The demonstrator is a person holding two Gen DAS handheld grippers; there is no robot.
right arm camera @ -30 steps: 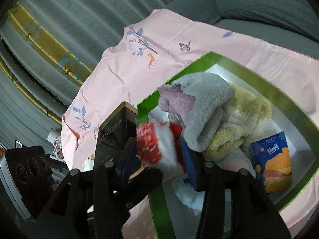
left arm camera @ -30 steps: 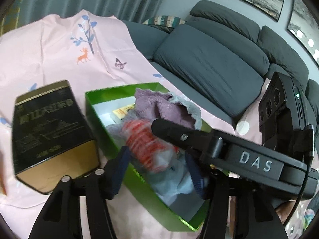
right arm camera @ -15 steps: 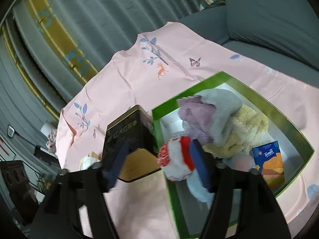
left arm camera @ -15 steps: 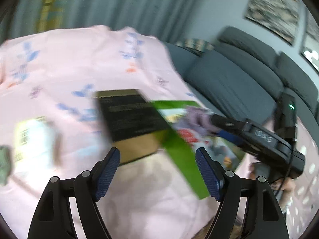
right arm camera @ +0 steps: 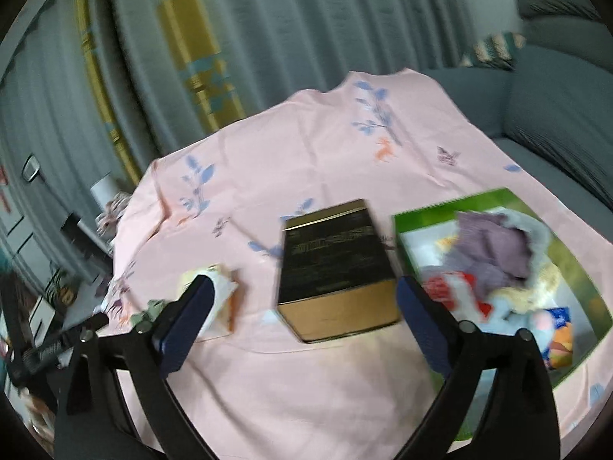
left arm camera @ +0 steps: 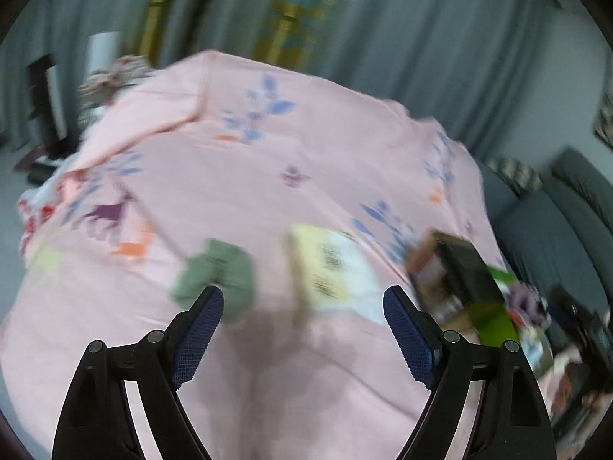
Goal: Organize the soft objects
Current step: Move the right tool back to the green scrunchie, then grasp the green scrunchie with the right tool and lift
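Having just spread its jaws, the left gripper [left arm camera: 302, 303] hung empty above the green cloth [left arm camera: 214, 280], while the right gripper [right arm camera: 302, 299], likewise opened, had left the red-white sock [right arm camera: 452, 291] in the green box [right arm camera: 429, 214].

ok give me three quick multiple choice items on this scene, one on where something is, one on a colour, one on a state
1. Where does the red and white soft item lie?
A. in the green box
B. on the black and gold tin
C. on the sofa

2. What colour is the cloth that covers the surface?
A. blue
B. pink
C. white

3. How does the right claw stand?
A. shut on a towel
B. shut on the tin
C. open, holding nothing

Key: 1 A, it sits among the soft things inside the green walls. 2 B, pink with leaf and deer prints. 3 C, its pads stand wide apart with only cloth and tin beyond them.
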